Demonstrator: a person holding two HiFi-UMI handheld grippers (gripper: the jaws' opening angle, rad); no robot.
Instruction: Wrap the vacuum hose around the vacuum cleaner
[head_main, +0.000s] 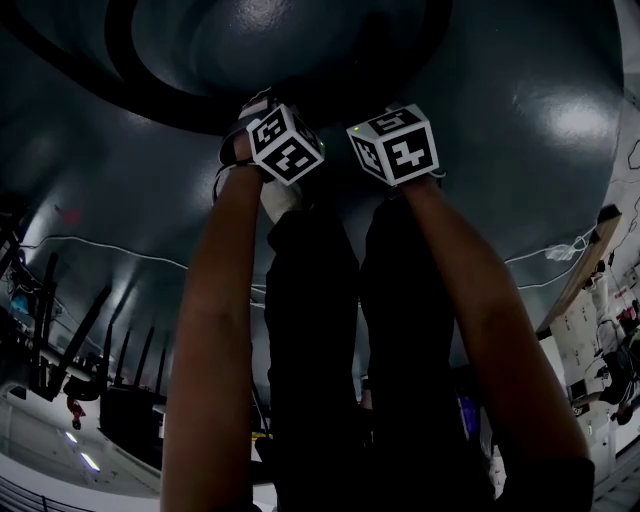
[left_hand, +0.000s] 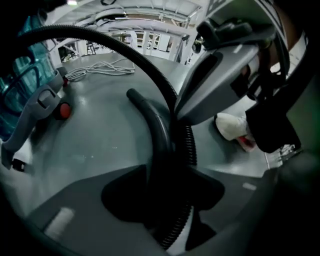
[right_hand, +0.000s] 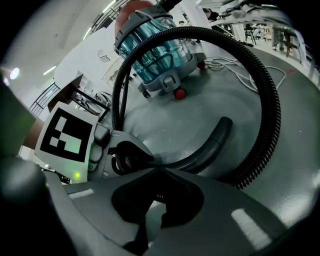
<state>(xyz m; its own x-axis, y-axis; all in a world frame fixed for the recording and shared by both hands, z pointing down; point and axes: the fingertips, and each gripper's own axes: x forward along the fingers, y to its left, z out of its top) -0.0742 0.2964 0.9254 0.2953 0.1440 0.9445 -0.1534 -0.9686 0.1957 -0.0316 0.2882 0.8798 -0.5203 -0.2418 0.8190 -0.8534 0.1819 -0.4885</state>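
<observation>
Fingers (left_hand: 70, 215) of left gripper (left_hand: 168, 166) part-open, astride ribbed vacuum hose (left_hand: 189, 145) and its curved black tube (left_hand: 150, 112), no squeeze seen; those of right gripper (right_hand: 156, 169) shut, empty, tips just short of that tube; bare floor (left_hand: 100, 135) open beyond both, hose arching overhead, vacuum cleaner (right_hand: 155, 50) well ahead of right tips.

Grey moulded shell on the left gripper (left_hand: 165, 207), dark notch between its jaws, a pale rectangular patch on each side. The right gripper (right_hand: 156, 200) has the same shell and notch. Behind each sits a white cube (head_main: 286, 145) with black square markers. Green light (right_hand: 77, 175) under the left one's cube. Forearms (head_main: 215, 300) bare. Black trousers (head_main: 312, 330). White shoe (left_hand: 232, 126), red at the sole, beyond the left gripper.
</observation>
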